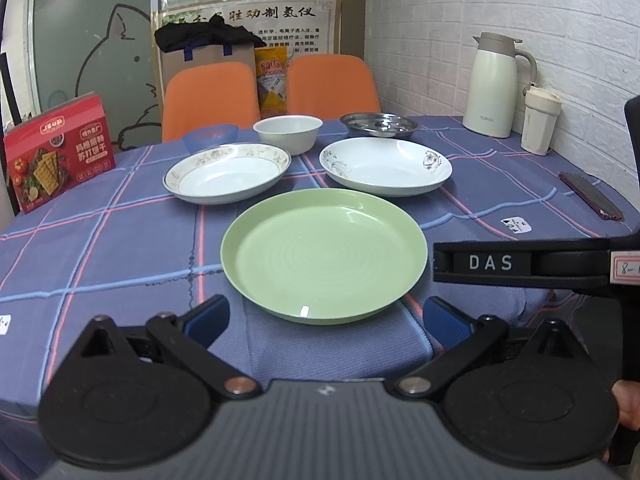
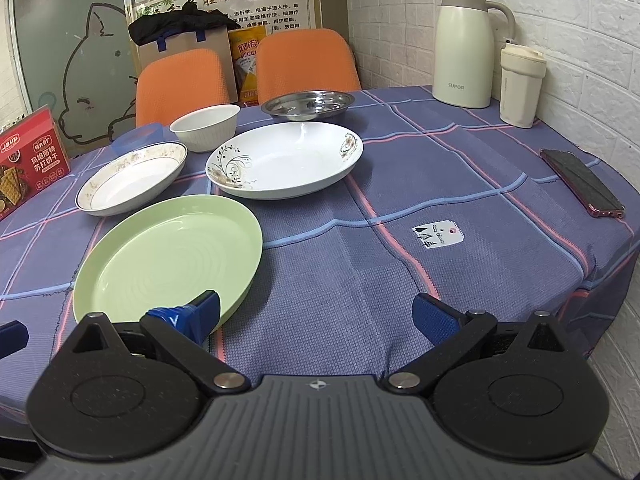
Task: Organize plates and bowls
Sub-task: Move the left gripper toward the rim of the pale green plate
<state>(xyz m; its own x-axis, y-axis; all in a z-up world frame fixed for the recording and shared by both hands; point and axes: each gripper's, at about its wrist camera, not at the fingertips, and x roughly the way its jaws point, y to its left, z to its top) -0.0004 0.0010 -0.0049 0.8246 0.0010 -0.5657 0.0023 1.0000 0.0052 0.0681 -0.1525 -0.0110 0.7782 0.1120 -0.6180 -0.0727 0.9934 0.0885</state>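
A green plate (image 1: 324,252) (image 2: 168,262) lies nearest on the blue checked tablecloth. Behind it sit a gold-rimmed white plate (image 1: 227,174) (image 2: 132,178) on the left and a flower-patterned white plate (image 1: 386,166) (image 2: 285,160) on the right. Further back stand a white bowl (image 1: 289,132) (image 2: 206,126), a blue bowl (image 1: 211,136) (image 2: 138,136) and a steel dish (image 1: 379,124) (image 2: 308,105). My left gripper (image 1: 326,320) is open just short of the green plate's near rim. My right gripper (image 2: 316,314) is open, its left finger over that plate's near right edge.
A red cracker box (image 1: 60,152) stands at the table's left. A cream thermos jug (image 2: 464,46), a cream cup (image 2: 520,88) and a phone (image 2: 580,182) line the right side by the white brick wall. Two orange chairs (image 1: 272,92) stand behind the table.
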